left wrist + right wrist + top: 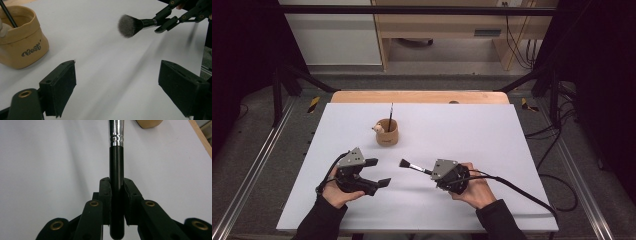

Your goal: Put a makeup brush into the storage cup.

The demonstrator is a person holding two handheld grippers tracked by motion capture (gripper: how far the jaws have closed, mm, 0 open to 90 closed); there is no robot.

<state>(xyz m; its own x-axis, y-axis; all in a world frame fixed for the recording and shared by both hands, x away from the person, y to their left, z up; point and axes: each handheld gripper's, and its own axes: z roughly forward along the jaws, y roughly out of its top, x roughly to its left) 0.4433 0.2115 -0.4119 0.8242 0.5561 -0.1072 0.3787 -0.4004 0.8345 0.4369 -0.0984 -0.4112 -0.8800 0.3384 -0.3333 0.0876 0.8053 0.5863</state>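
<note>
A makeup brush [411, 166] with a black handle, silver ferrule and dark bristle head is held level above the white table; its handle [116, 160] sits clamped between the jaws of my right gripper [116, 192], which is shut on it. The bristles [128, 25] point left toward my left gripper [378, 172]. That gripper hovers low over the table at front left, its jaws wide open with nothing between them [117, 85]. A tan pot [387, 135] stands mid-table behind both, holding a thin black stick and a small pale object.
The white board [492, 130] covers a wooden table whose far edge [419, 96] shows. A black cable [522, 192] trails from the right gripper off the front right. Metal rails run along both sides of the table.
</note>
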